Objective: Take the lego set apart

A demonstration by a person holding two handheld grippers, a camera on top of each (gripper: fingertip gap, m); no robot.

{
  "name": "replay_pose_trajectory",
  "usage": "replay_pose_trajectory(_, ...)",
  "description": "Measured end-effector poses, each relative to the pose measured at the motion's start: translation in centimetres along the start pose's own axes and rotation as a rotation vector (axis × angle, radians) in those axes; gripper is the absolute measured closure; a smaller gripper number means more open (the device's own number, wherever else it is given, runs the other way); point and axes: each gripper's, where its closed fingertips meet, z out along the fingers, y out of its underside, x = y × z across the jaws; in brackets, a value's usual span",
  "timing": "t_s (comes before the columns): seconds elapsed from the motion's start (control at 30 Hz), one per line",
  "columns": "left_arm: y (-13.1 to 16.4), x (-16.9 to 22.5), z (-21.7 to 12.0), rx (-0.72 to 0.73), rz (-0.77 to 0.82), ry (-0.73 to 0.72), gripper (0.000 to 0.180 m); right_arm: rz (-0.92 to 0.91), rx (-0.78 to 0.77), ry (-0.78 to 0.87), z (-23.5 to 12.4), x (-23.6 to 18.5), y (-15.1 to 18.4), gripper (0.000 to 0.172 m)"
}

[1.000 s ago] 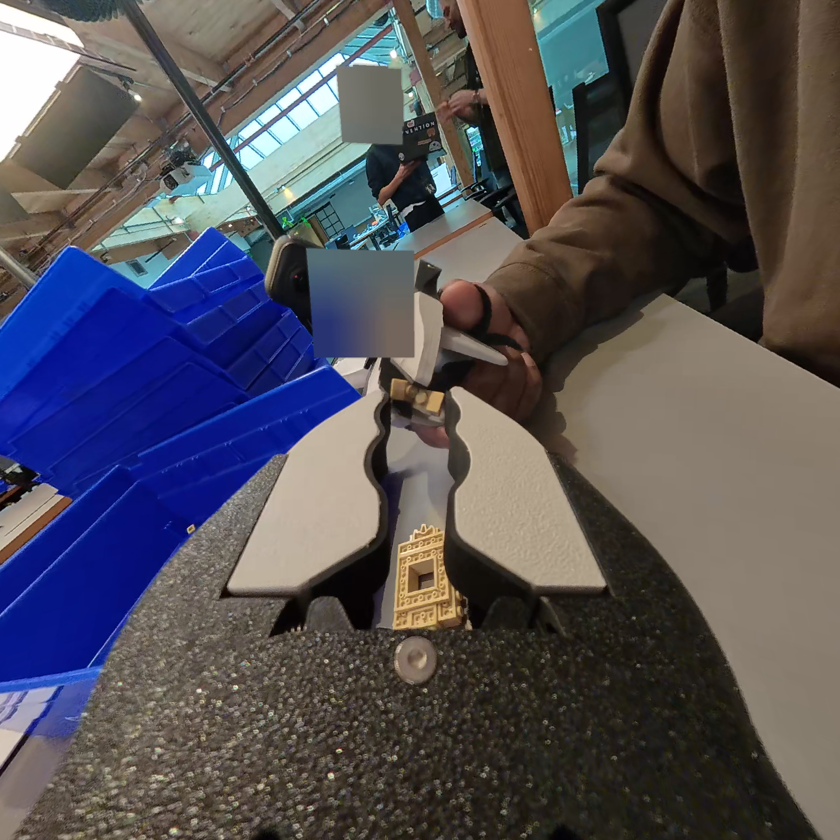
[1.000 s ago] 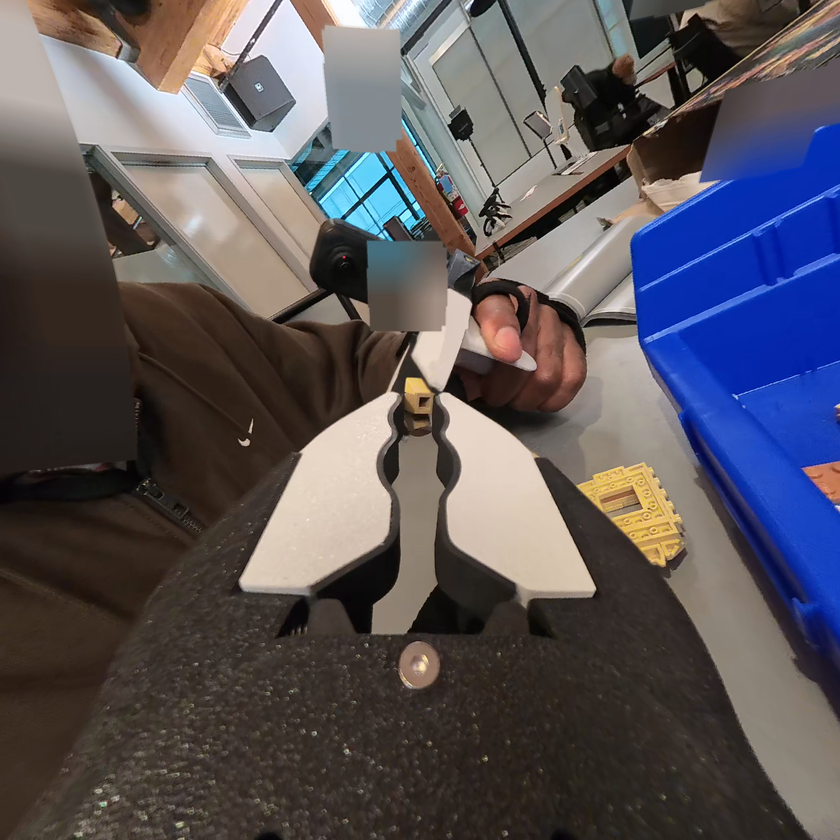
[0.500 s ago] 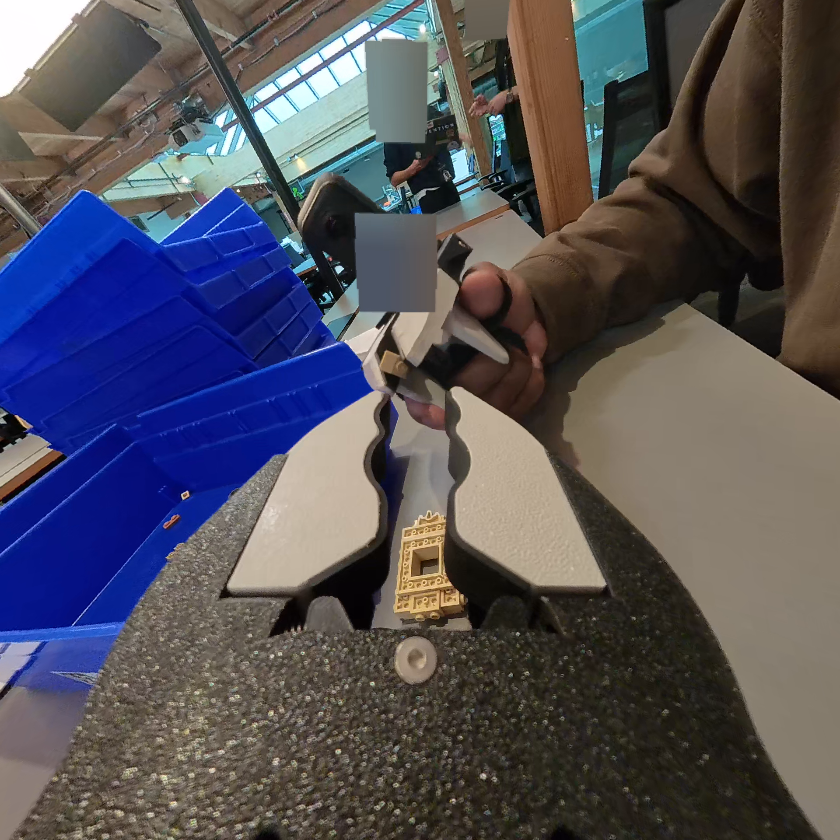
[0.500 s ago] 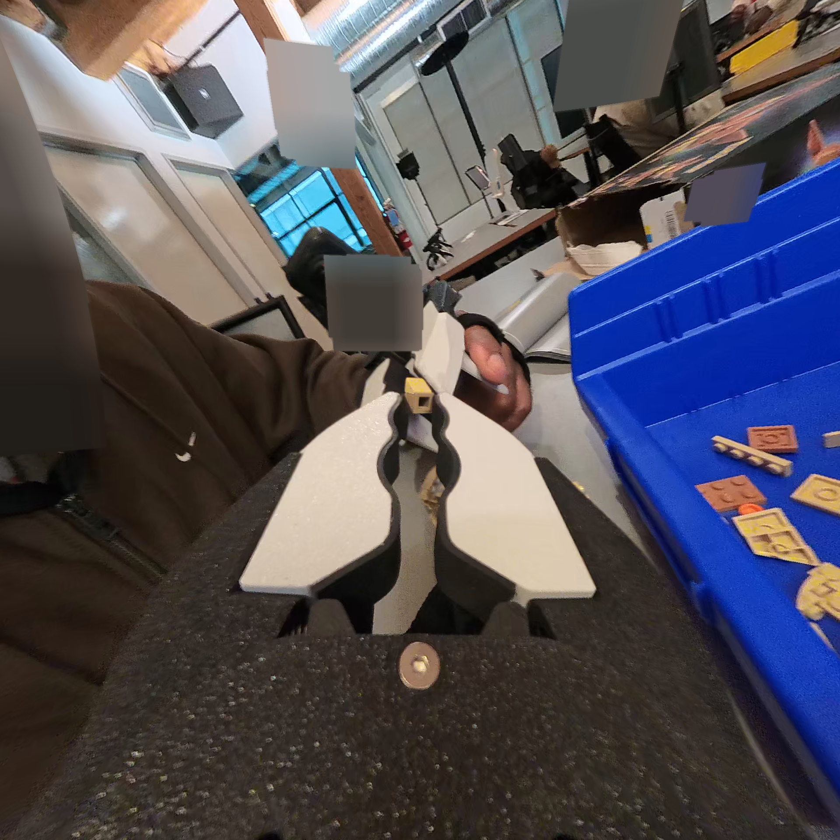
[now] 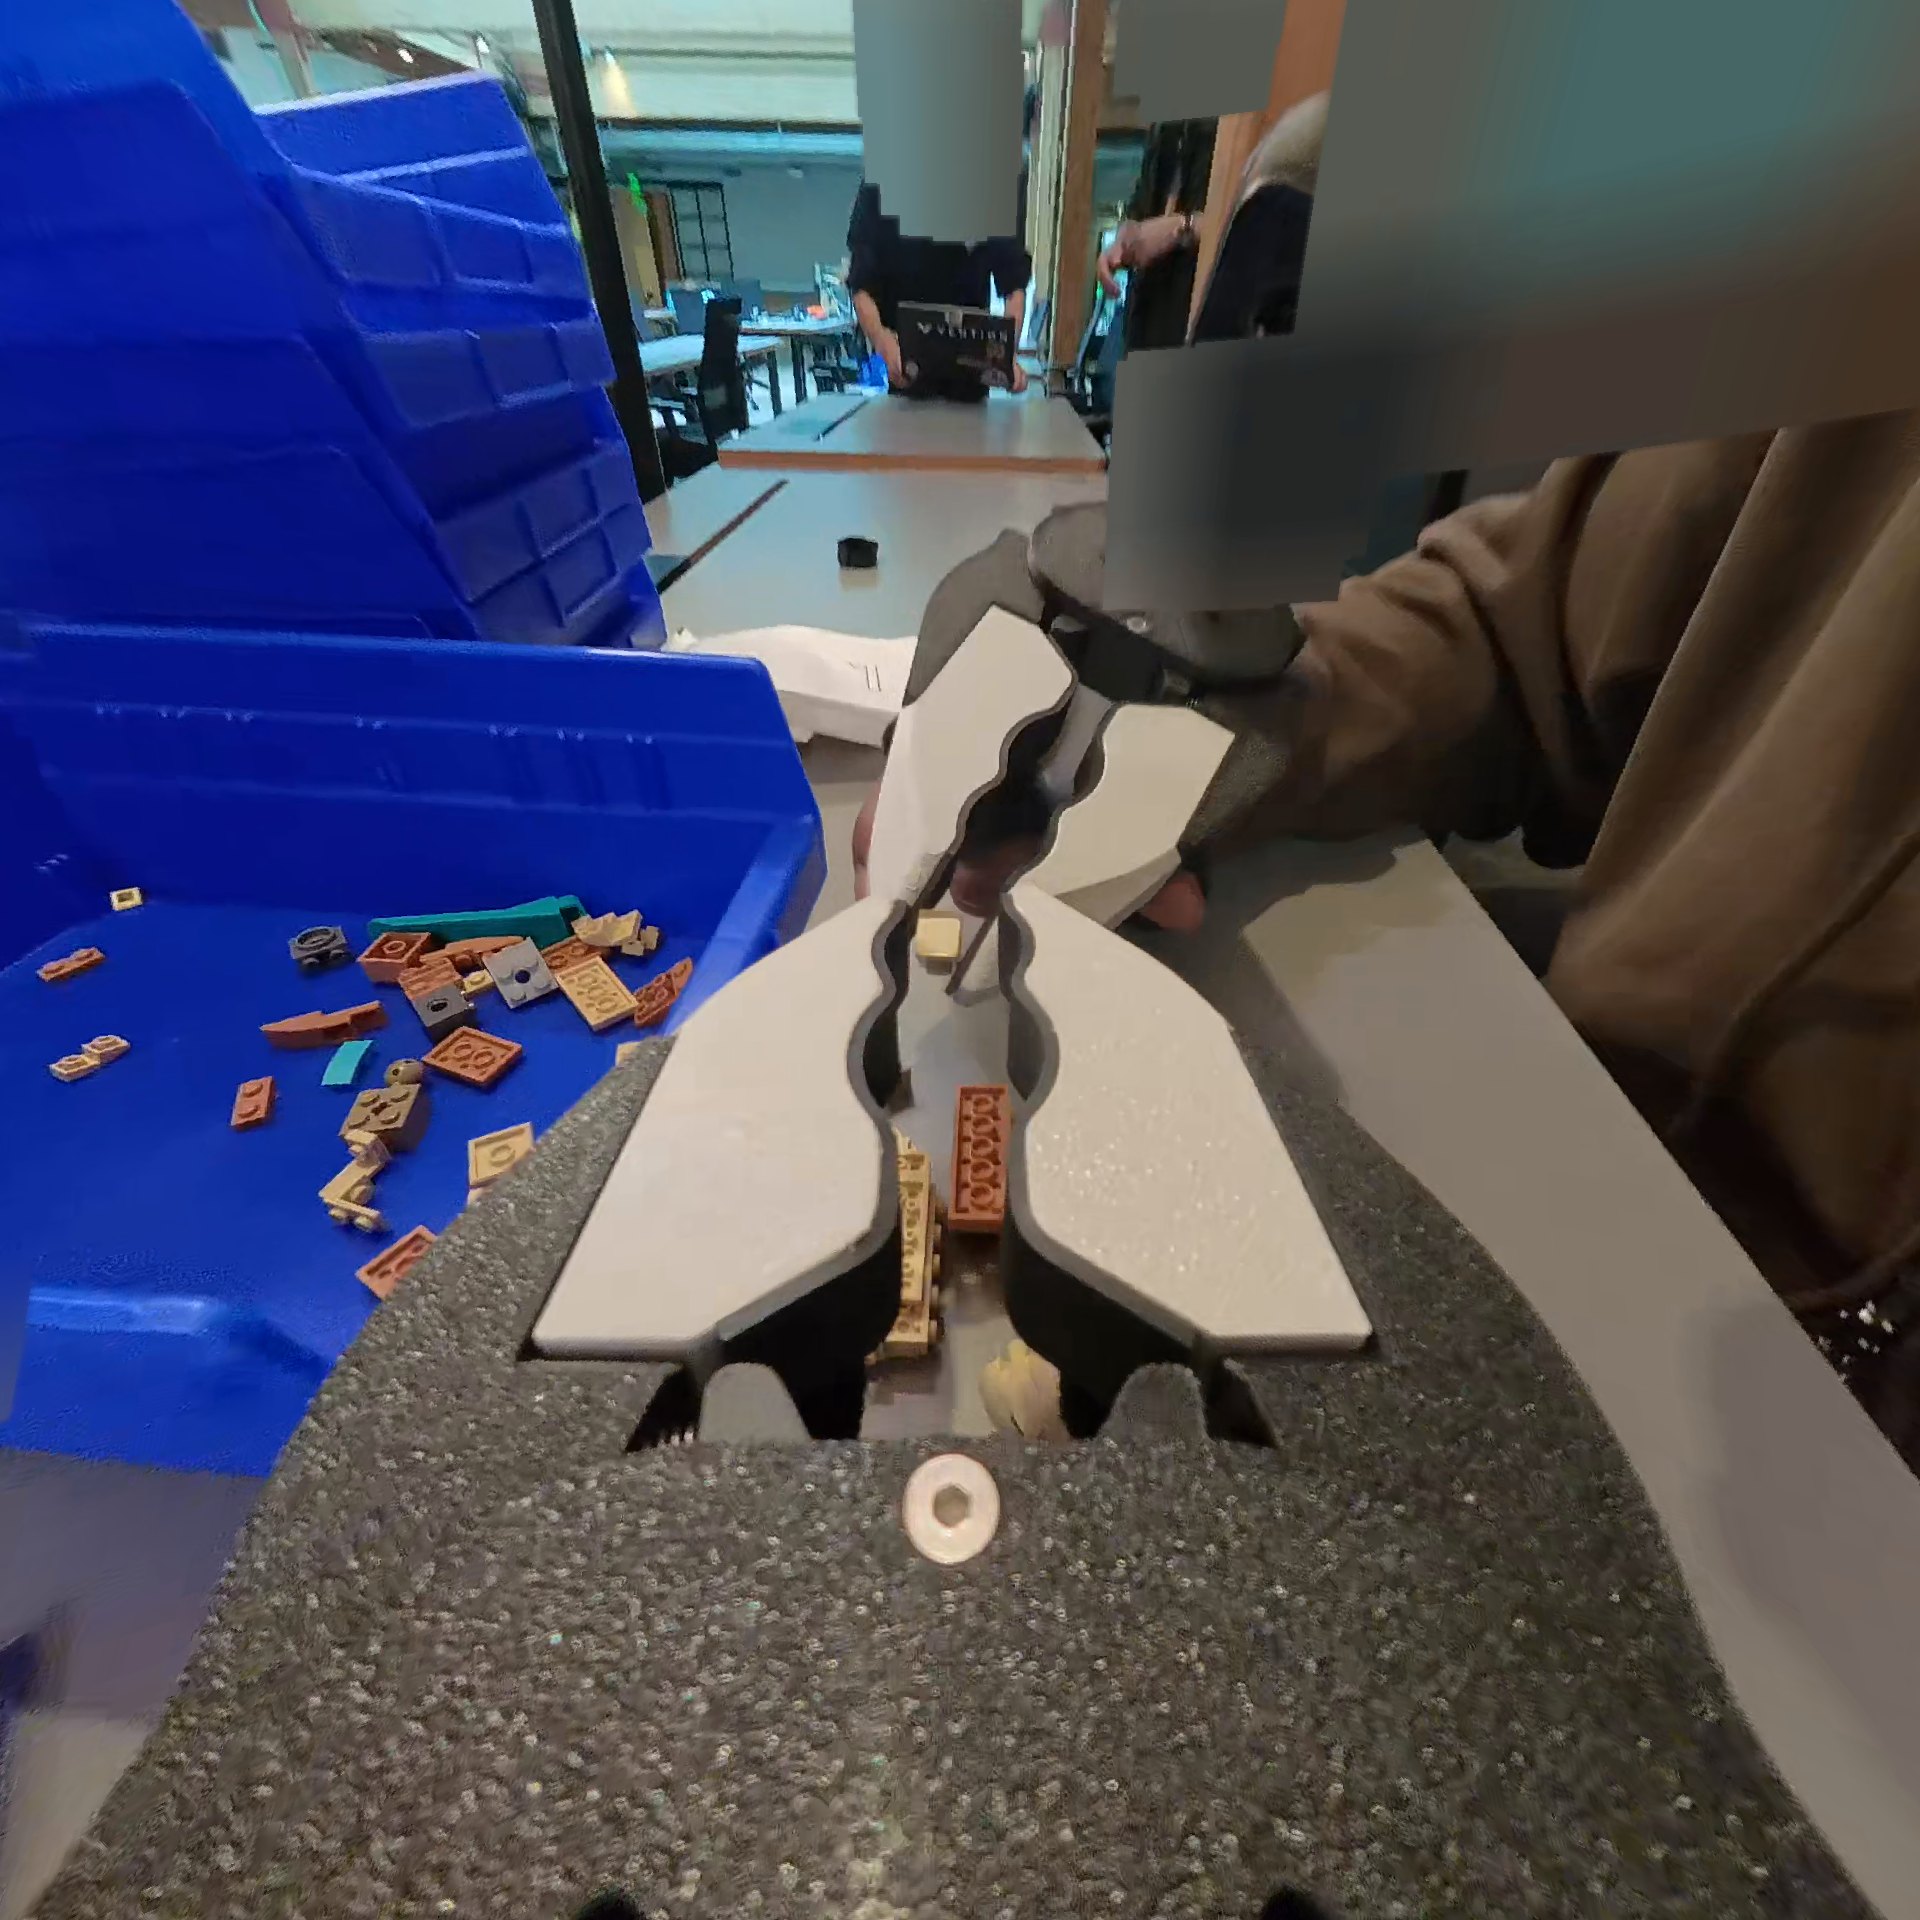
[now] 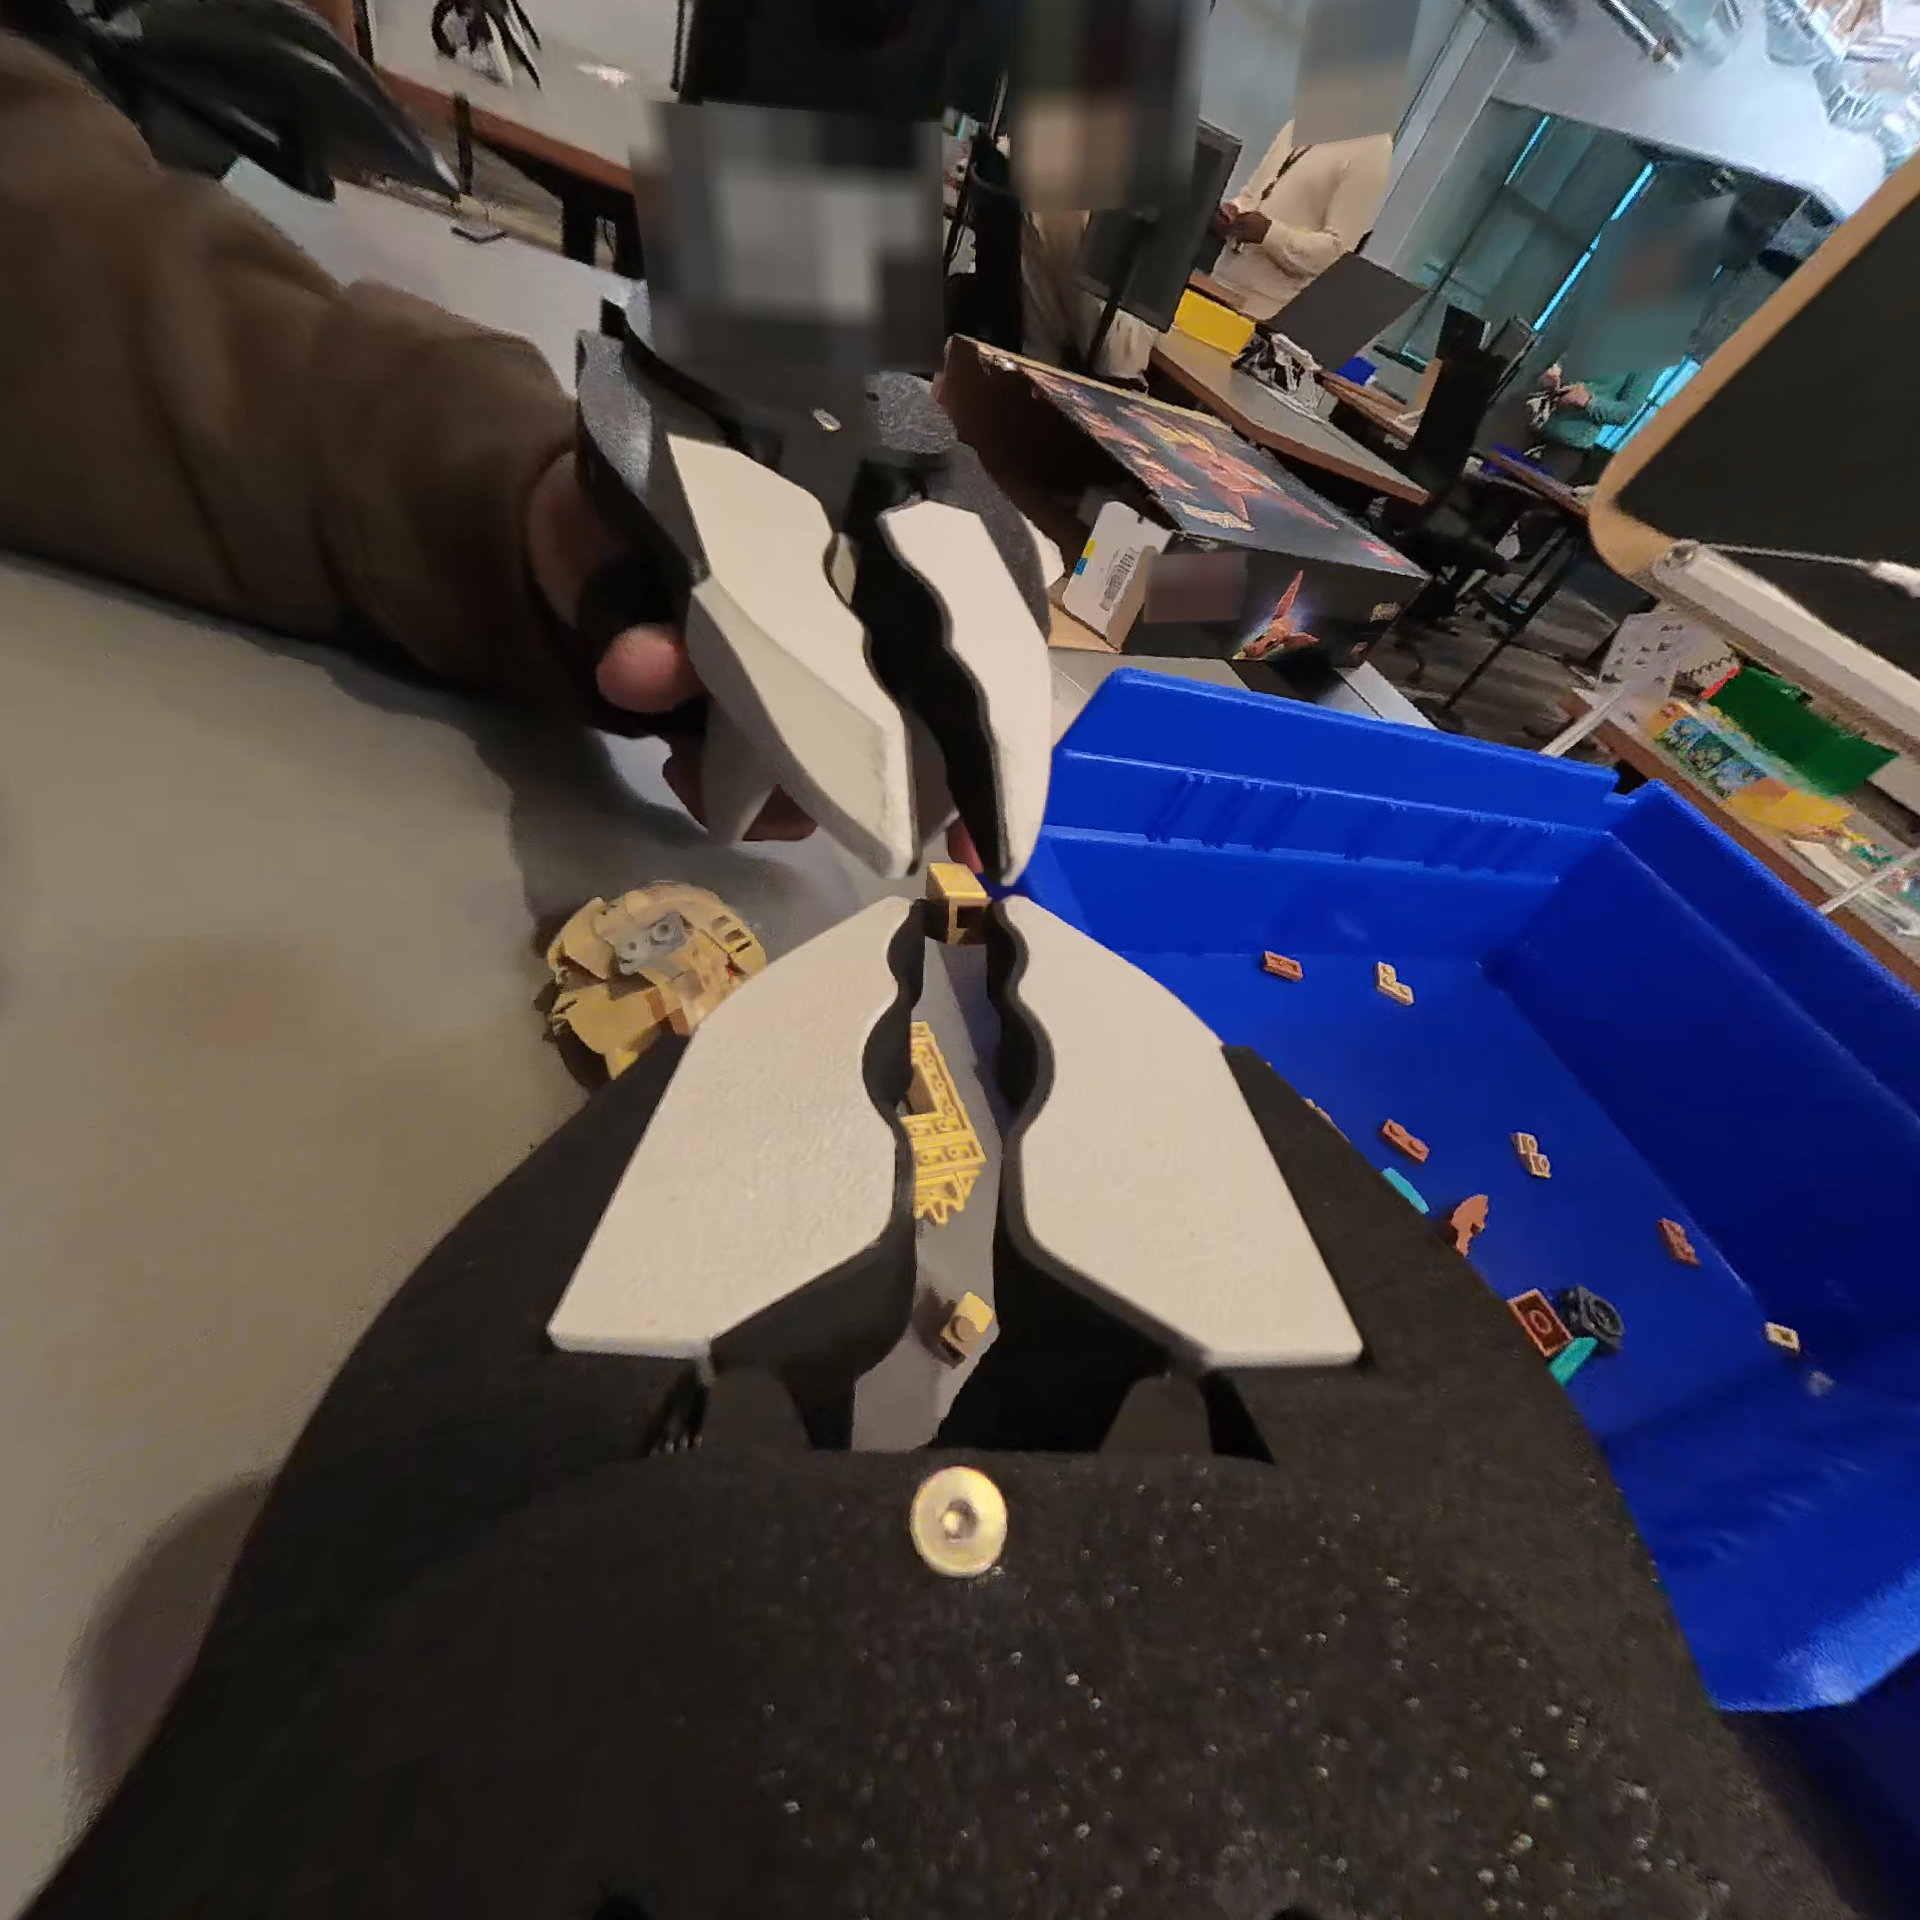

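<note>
My right gripper (image 6: 958, 916) is shut on a small tan brick (image 6: 956, 902) at its fingertips, held above the grey table (image 6: 260, 935). My left gripper (image 5: 951, 920) faces it tip to tip. Its open jaws straddle the same brick (image 5: 938, 935), with a gap between each pad and the brick. In the right wrist view the left gripper's fingers (image 6: 800, 665) come down from above onto the brick. In the left wrist view the right gripper's fingers (image 5: 987, 717) reach in from the far side. A tan frame plate (image 6: 935, 1132) lies on the table below the grippers.
A blue bin (image 5: 416, 727) with several loose small pieces stands beside the grippers, also in the right wrist view (image 6: 1351, 810). More blue bins (image 5: 312, 364) are stacked behind it. A brown plate (image 5: 982, 1153), a tan round assembly (image 6: 644, 977) and a small tan piece (image 6: 961, 1328) lie on the table. The tips of both grippers are at nearly the same place.
Both grippers tilted down toward the table beside the blue bin. My left jaws narrowed a little around the tan brick. My right gripper kept its hold on the brick.
</note>
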Motion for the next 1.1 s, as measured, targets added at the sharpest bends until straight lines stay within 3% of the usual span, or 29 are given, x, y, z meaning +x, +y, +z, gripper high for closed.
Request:
replay_pose_trajectory(0.73,1.1,0.4,-0.3,-0.104,0.096,0.019,0.173,-0.076,0.007,-0.023,-0.1,-0.9,-0.2,0.161)
replay_pose_trajectory(1.1,0.0,0.4,-1.4,-0.033,-0.075,0.115,0.173,-0.046,0.018,-0.067,-0.6,-0.8,-0.1,0.162)
